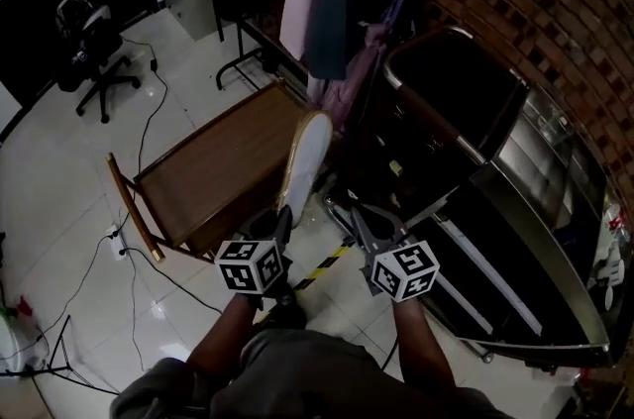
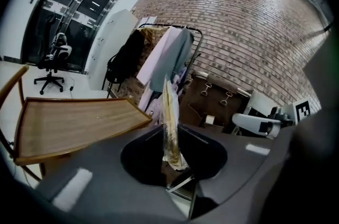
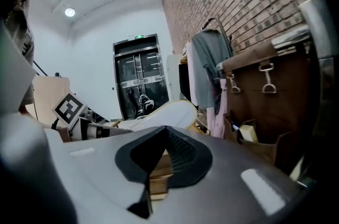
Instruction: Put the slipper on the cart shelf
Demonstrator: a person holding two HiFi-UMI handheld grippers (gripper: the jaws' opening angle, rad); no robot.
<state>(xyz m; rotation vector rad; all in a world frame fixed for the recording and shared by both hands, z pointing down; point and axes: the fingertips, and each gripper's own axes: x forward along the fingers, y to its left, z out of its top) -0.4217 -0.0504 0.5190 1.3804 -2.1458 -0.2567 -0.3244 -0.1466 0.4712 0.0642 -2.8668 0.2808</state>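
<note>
The left gripper (image 1: pixel 284 212) pinches the light, soft slipper (image 1: pixel 307 150) by its thin end in its fingers at the cart shelf (image 1: pixel 208 164) edge, while the right gripper (image 1: pixel 369 224) keeps its fingers pressed together, empty.

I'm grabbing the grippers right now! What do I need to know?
Left gripper: shut on the white, gold-edged slipper, held upright in the air.
Right gripper: shut, nothing in it.
Brown wooden cart: just ahead, to the left of the slipper.
Done: slipper is picked up.
Left to do: lay it on the cart shelf, then let go.
</note>
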